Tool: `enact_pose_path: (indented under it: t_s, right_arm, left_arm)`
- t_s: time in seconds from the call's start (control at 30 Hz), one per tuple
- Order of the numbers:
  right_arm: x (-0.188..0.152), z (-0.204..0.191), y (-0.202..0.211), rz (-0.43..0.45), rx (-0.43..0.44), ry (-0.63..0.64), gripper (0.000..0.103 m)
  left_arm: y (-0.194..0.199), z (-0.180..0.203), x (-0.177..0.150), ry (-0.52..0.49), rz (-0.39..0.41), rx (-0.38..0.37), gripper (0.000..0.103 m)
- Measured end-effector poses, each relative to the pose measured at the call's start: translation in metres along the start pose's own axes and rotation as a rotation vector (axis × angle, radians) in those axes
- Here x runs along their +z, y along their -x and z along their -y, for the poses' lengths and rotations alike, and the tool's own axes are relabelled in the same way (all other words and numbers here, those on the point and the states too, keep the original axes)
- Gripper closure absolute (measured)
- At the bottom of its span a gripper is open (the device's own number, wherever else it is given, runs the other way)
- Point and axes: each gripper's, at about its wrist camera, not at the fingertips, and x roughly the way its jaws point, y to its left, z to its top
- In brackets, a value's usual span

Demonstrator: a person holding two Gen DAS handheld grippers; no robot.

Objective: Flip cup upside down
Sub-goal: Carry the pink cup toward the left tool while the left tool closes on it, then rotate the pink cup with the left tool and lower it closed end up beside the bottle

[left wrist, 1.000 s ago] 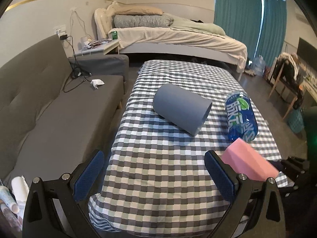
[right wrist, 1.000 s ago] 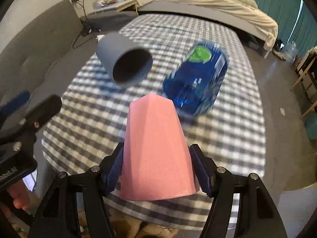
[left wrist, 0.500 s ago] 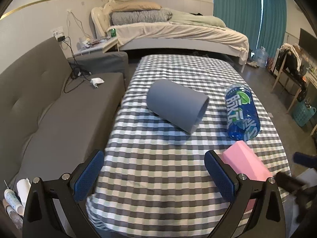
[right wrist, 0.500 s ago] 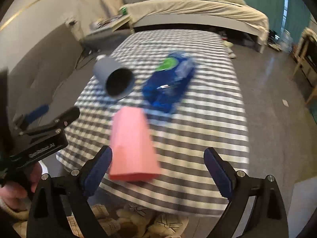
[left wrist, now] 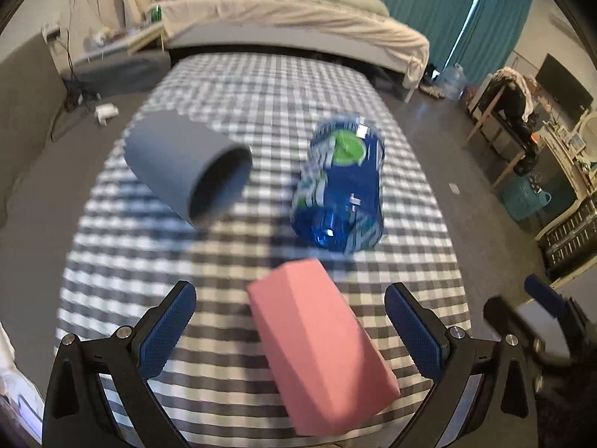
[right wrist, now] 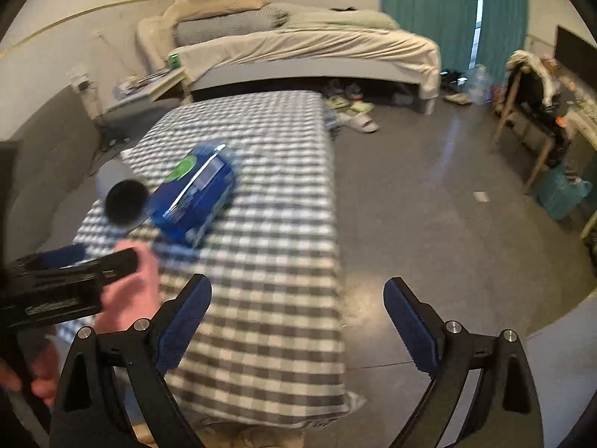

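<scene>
A pink faceted cup [left wrist: 317, 339] lies on its side on the checkered table [left wrist: 261, 112] near the front edge. My left gripper [left wrist: 291, 332] is open, its blue fingers on either side of the cup, not touching it. In the right wrist view the pink cup [right wrist: 127, 291] is mostly hidden behind the left gripper's body. My right gripper [right wrist: 298, 321] is open and empty, off the table's right front corner; it shows at the right edge of the left wrist view [left wrist: 530, 313].
A grey cup [left wrist: 186, 168] lies on its side at the left, mouth toward me. A blue water bottle [left wrist: 339, 183] lies at the right. Sofa [left wrist: 22, 119] on the left, bed [left wrist: 291, 18] behind, chair [right wrist: 530, 89] at the right.
My right gripper let go of the pink cup and drew back to the right. My left gripper moved right, so its fingers now flank the cup.
</scene>
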Motion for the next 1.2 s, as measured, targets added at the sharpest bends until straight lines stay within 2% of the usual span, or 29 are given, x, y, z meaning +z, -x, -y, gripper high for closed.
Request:
enact_pose_path:
  t_s: [0.17,0.23,0.27,0.37,0.47,0.57,0.77,0.9,1.1,1.2]
  right_arm:
    - [-0.004,-0.006,-0.005,0.009,0.000,0.028,0.009]
    - [-0.004,-0.005,-0.008,0.004,0.012,0.015,0.009]
    - [-0.005,-0.006,-0.009,0.003,0.015,0.024,0.009]
    - [-0.008,-0.015,-0.009,0.006,0.021,0.059,0.009]
    - [-0.008,-0.022,-0.007,0.016,0.042,0.082,0.009]
    - [-0.008,-0.023,-0.006,0.029,0.021,0.085,0.009]
    - [-0.007,-0.012,-0.001,0.041,-0.004,0.031,0.009]
    - [-0.007,-0.011,0.004,0.056,-0.020,0.025,0.009]
    - [-0.006,-0.003,0.012,0.070,-0.022,-0.019,0.009]
    - [-0.005,-0.001,0.015,0.071,-0.016,-0.036,0.009]
  left_arm:
    - [-0.020,-0.004,0.001,0.064,-0.075,0.009,0.002]
    - [-0.025,-0.004,0.001,0.066,-0.094,0.006,0.014]
    - [-0.026,-0.004,0.001,0.057,-0.098,0.014,0.017]
    - [-0.023,-0.005,0.003,0.072,-0.109,-0.054,0.033]
    - [-0.014,-0.002,0.002,0.040,-0.084,-0.047,0.035]
    - [-0.003,-0.008,0.003,0.051,-0.051,-0.072,0.038]
    - [0.026,-0.014,0.009,0.024,0.081,-0.067,0.044]
    - [0.038,-0.002,0.012,-0.056,0.162,-0.055,0.045]
    - [0.034,0.014,-0.011,-0.176,0.142,-0.144,0.045]
    - [0.033,0.018,-0.019,-0.211,0.144,-0.146,0.037]
